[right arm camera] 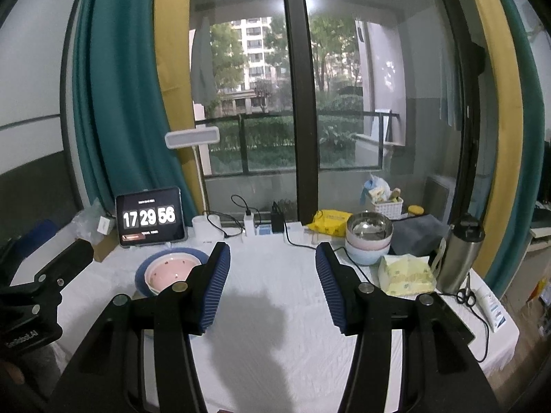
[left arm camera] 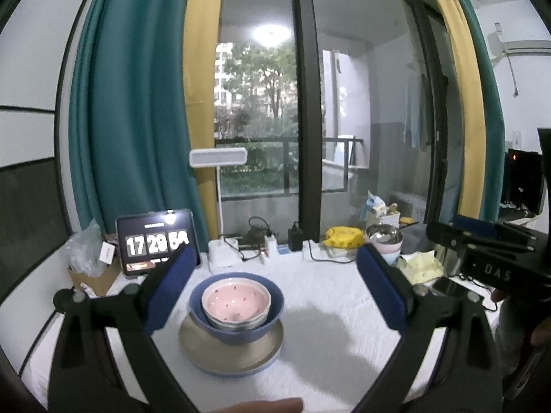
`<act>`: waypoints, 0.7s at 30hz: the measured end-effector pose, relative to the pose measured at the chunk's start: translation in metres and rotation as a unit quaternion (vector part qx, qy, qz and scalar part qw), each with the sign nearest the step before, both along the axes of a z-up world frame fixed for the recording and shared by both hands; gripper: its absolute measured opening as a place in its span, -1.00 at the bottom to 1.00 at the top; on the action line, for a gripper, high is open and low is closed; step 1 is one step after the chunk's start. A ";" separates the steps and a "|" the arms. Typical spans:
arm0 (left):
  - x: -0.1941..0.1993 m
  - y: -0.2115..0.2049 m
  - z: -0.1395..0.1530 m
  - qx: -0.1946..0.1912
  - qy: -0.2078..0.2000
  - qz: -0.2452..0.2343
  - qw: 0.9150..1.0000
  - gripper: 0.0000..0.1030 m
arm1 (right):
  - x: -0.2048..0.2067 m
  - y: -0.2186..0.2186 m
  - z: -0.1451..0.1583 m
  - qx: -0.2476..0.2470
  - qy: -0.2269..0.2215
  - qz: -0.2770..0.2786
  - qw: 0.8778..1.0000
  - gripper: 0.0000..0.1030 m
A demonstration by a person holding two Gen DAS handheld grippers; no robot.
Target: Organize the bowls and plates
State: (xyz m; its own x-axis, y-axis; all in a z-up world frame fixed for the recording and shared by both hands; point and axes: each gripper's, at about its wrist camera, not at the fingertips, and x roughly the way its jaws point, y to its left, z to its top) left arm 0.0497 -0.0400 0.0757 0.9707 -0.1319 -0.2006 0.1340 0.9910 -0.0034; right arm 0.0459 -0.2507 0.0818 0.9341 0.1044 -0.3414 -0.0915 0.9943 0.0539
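A pink dotted bowl (left arm camera: 236, 301) sits nested in a blue bowl (left arm camera: 272, 306), which stands on a beige plate with a blue rim (left arm camera: 230, 354) on the white tablecloth. My left gripper (left arm camera: 272, 285) is open and empty, its jaws either side of the stack and above it. My right gripper (right arm camera: 272, 282) is open and empty over the bare cloth, to the right of the stack; the pink bowl (right arm camera: 168, 270) and blue bowl (right arm camera: 141, 275) show at its left. A steel bowl (right arm camera: 370, 227) sits atop stacked pink and light blue bowls (right arm camera: 366, 253) at the back right.
A tablet clock (right arm camera: 149, 216), a white lamp base (left arm camera: 224, 256), chargers and cables line the back edge. A yellow bag (right arm camera: 329, 223), tissue pack (right arm camera: 406, 273), steel flask (right arm camera: 458, 254), scissors (right arm camera: 466, 296) and white basket (right arm camera: 387, 206) crowd the right side.
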 end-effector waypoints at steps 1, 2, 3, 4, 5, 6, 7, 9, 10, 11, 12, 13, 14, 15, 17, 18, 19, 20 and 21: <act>-0.002 0.000 0.002 0.000 -0.003 0.000 1.000 0.86 | -0.002 0.000 0.002 0.000 -0.003 0.001 1.000 0.07; -0.004 0.001 0.004 0.000 -0.006 0.001 1.000 0.86 | -0.003 0.001 0.004 0.000 -0.006 0.001 1.000 0.07; -0.006 0.002 0.006 0.001 -0.010 0.002 1.000 0.86 | -0.005 0.002 0.007 0.000 -0.010 0.002 1.000 0.07; -0.008 0.002 0.008 0.001 -0.013 0.002 1.000 0.86 | -0.006 0.002 0.009 0.000 -0.012 0.003 1.000 0.07; -0.010 0.003 0.011 0.001 -0.017 0.003 1.000 0.86 | -0.007 0.003 0.010 0.000 -0.014 0.004 1.000 0.07; -0.012 0.004 0.013 0.001 -0.021 0.005 1.000 0.86 | -0.008 0.003 0.013 0.000 -0.018 0.005 1.000 0.07; -0.014 0.005 0.015 0.000 -0.025 0.007 1.000 0.86 | -0.009 0.004 0.014 0.000 -0.020 0.006 1.000 0.08; -0.018 0.007 0.019 -0.001 -0.032 0.009 0.999 0.86 | -0.011 0.005 0.017 0.000 -0.023 0.007 1.000 0.08; -0.019 0.008 0.021 -0.002 -0.035 0.010 0.999 0.86 | -0.012 0.005 0.019 0.001 -0.025 0.008 1.000 0.08; -0.020 0.009 0.023 -0.003 -0.038 0.011 0.999 0.86 | -0.013 0.006 0.020 0.000 -0.028 0.008 1.000 0.08; -0.020 0.011 0.024 -0.003 -0.040 0.012 0.999 0.86 | -0.015 0.006 0.022 -0.001 -0.030 0.008 1.000 0.08; -0.021 0.012 0.026 -0.004 -0.041 0.013 0.999 0.86 | -0.016 0.007 0.024 -0.001 -0.033 0.008 0.999 0.09; -0.020 0.013 0.026 -0.005 -0.043 0.013 0.999 0.86 | -0.017 0.006 0.025 -0.001 -0.034 0.009 0.999 0.09; -0.021 0.014 0.028 -0.006 -0.046 0.014 0.999 0.86 | -0.019 0.007 0.026 -0.002 -0.037 0.009 0.999 0.09; -0.022 0.015 0.029 -0.008 -0.048 0.016 0.999 0.86 | -0.021 0.008 0.030 -0.004 -0.042 0.009 0.999 0.09; -0.022 0.017 0.029 -0.009 -0.049 0.017 0.999 0.86 | -0.022 0.009 0.031 -0.004 -0.044 0.009 0.999 0.09; -0.022 0.018 0.029 -0.010 -0.050 0.018 0.999 0.86 | -0.023 0.009 0.032 -0.005 -0.045 0.008 0.999 0.09; -0.022 0.020 0.029 -0.011 -0.050 0.019 0.999 0.86 | -0.023 0.009 0.033 -0.007 -0.047 0.008 0.999 0.10; -0.022 0.022 0.028 -0.013 -0.051 0.021 0.998 0.86 | -0.023 0.009 0.033 -0.008 -0.048 0.007 0.999 0.10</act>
